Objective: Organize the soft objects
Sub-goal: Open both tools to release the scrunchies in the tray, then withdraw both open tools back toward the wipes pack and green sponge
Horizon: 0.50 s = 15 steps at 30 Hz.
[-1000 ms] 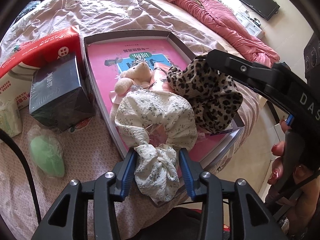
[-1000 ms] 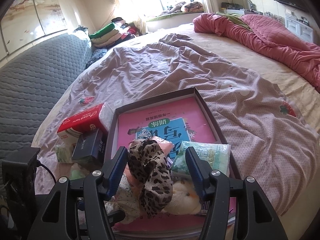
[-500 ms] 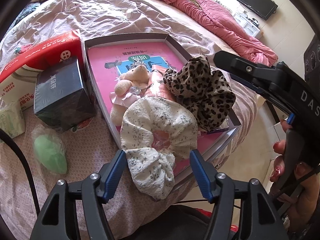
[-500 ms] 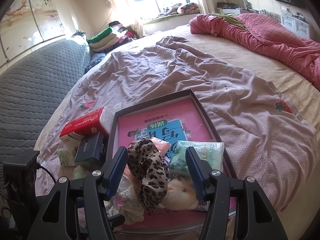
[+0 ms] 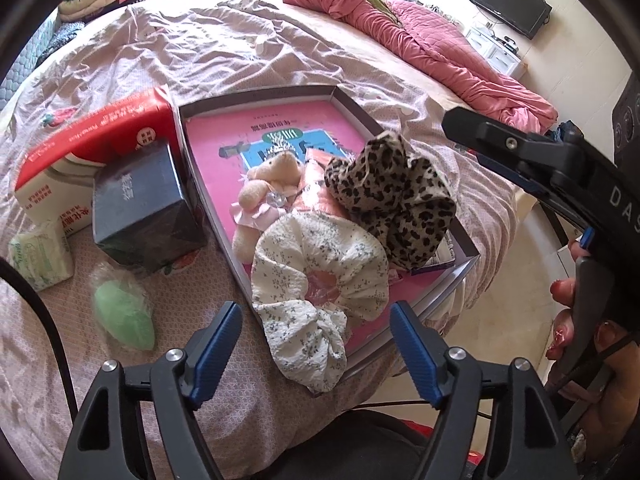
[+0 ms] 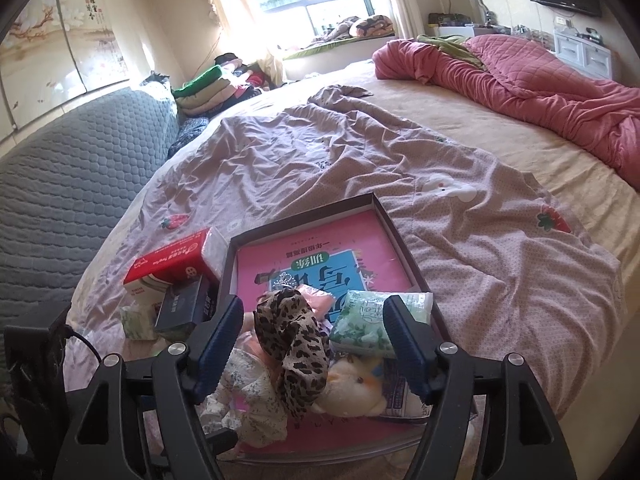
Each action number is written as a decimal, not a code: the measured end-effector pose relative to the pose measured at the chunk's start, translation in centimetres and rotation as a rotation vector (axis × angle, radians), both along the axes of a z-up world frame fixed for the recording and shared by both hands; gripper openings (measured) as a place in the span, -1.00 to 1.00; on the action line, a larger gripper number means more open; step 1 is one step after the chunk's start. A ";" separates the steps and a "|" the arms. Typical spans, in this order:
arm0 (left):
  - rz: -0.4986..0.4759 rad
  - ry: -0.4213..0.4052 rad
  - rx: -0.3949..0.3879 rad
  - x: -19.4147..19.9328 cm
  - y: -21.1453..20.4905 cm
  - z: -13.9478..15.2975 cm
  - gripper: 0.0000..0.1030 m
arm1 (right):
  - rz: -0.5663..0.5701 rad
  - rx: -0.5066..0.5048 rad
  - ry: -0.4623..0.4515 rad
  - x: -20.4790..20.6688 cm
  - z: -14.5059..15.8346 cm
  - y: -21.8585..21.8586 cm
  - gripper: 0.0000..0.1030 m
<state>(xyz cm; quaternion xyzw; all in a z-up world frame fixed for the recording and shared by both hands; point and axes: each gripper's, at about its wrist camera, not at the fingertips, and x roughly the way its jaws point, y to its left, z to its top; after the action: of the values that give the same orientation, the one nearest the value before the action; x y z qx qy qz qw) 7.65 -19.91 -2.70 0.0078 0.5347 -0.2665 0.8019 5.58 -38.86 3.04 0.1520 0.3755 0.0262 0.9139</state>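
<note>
On the bed, a shallow grey tray point(image 5: 466, 240) with a pink book laid flat in it holds the soft things. Left tongs point(image 5: 316, 344) stand spread, having just been opening; the floral scrunchie point(image 5: 320, 280) lies between the pads and touches neither, its lower loop hanging over the tray's near rim. Right tongs point(image 6: 314, 344) are likewise spread after just opening, with the leopard scrunchie point(image 6: 298, 344) standing free between them, draped on the heap.

Handling, judged from appearance: both scrunchies look very light, wholly limp and springy, so they will squash flat under your pads and sag from any single hold. Take hold across the thick gathered band, not a loose frill, which would probably slip out.

The cream plush toy point(image 6: 354, 386) beside the leopard scrunchie looks soft but fuller; pinch it at the body. The green-printed packet point(image 6: 372, 326) appears slick-wrapped and may slide, so grip across its width.

Outside the tray, left of it, lie a red tissue pack point(image 5: 96, 144), a dark box point(image 5: 140, 208) and a green bagged piece point(image 5: 124, 316).
</note>
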 end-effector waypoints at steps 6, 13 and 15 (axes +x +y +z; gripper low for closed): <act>0.014 -0.043 0.016 -0.2 0.3 1.5 0.64 | -0.012 -0.004 -0.014 -0.5 0.7 -0.2 0.44; 0.034 -0.083 0.030 -0.7 0.7 3.1 0.69 | -0.020 -0.026 -0.023 -1.2 1.4 -0.2 0.44; 0.038 -0.095 0.036 -0.9 0.8 3.5 0.71 | -0.021 -0.031 -0.022 -1.4 1.5 -0.3 0.44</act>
<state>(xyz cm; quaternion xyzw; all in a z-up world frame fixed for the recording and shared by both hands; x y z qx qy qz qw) 6.77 -19.08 0.77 0.0249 0.5008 -0.2410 0.8310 4.17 -39.15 4.56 0.1414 0.3640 0.0123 0.9205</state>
